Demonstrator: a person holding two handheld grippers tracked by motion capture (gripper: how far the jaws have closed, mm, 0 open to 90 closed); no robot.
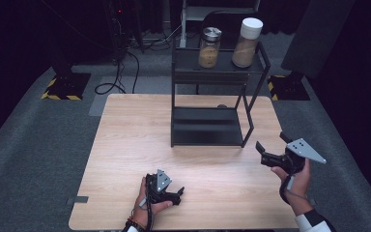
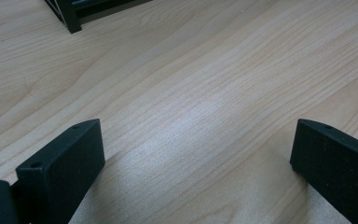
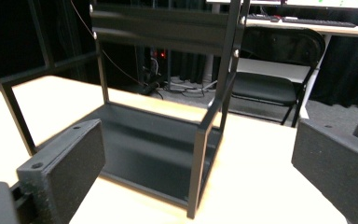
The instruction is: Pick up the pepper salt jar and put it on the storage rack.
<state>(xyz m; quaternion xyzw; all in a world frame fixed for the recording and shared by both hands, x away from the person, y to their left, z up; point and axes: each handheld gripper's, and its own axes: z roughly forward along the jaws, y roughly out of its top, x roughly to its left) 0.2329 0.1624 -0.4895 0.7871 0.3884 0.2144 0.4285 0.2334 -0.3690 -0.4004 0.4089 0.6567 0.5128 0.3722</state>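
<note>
While both hands wait near the front of a pale wooden table (image 1: 125,145), nothing is held in either gripper. Resting low on the tabletop near the front edge, the left gripper (image 1: 174,193) points toward the right side of the table. In the left gripper view its 2 black jaws stand spread wide, with bare wood grain between them and a corner of the rack's base at the top left. This looks like a parked, ready pose.

Off the table's right edge, the right gripper (image 1: 265,153) is lifted in the air and aimed at a black metal 2-tier rack (image 1: 207,126) standing at the middle back of the table. Its jaws are likewise spread apart and hold nothing, and the right gripper view looks straight into the rack's bare lower shelf (image 3: 154,149). That aim suggests this hand is the 1 preparing to work at the rack.

On the rack's top shelf stand 2 jars, close together but apart: a glass jar with a silver lid (image 1: 209,46) on the left and a taller jar with a white lid (image 1: 247,42) on the right, both holding tan contents.

Open tabletop lies in front of and to the left of the rack. Thin upright posts (image 3: 204,158) frame the rack's sides, so a reach to either shelf would likely go best through the open front.
</note>
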